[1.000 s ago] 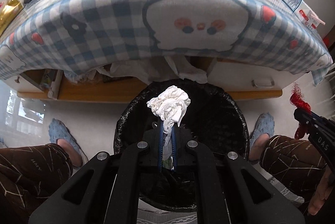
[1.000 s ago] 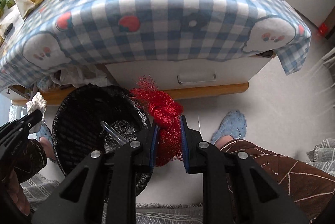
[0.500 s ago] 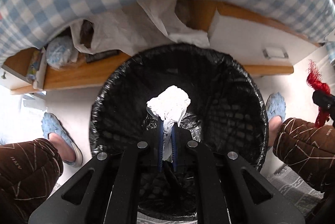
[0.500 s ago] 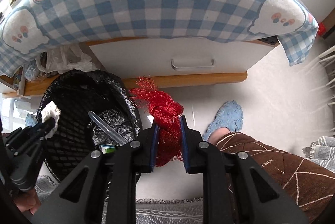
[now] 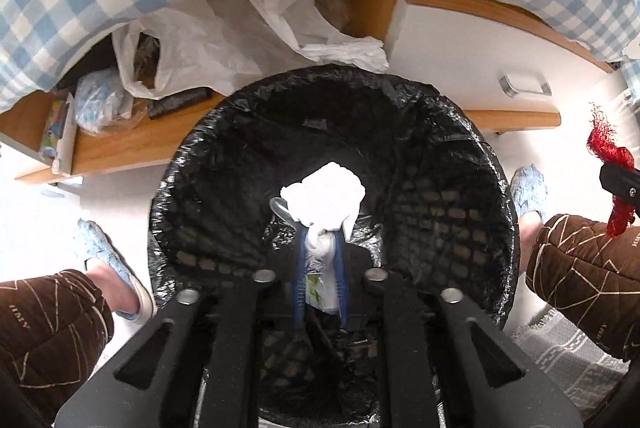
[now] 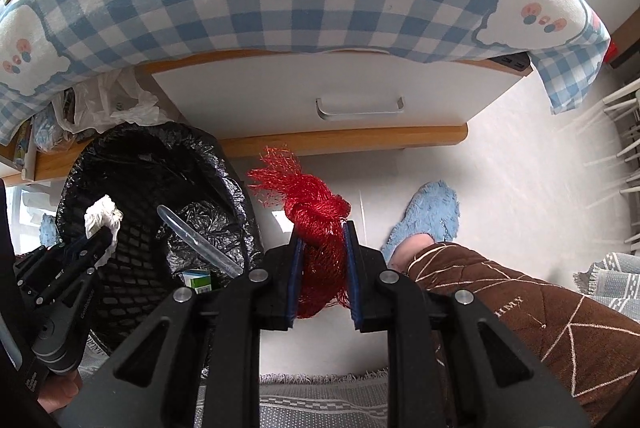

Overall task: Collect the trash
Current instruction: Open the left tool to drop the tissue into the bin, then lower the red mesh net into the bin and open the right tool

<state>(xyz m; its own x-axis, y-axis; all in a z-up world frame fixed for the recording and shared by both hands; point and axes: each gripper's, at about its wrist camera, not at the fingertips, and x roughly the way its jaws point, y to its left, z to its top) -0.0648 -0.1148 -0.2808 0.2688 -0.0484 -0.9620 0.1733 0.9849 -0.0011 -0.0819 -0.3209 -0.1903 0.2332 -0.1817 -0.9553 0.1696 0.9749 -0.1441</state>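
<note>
Left hand-held gripper (image 5: 319,252) jaws opening, crumpled white tissue wad (image 5: 323,197) between, over black-lined bin (image 5: 472,132) to drop | right hand-held gripper (image 6: 321,240) clamped on red mesh net bag (image 6: 316,224), waiting beside bin.

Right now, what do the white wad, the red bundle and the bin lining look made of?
White wad: likely tissue paper, matte, crumpled folds. Red bundle: plastic mesh netting, slightly shiny, with frayed strands and a knot. Bin lining: thin black plastic film, glossy and wrinkled, over what looks like a lattice basket.

Brown quilted trousers (image 6: 520,312) with pale stitched lines, fuzzy blue slippers (image 6: 428,212), and black silver-screwed grippers (image 6: 322,232) with blue pads.
</note>
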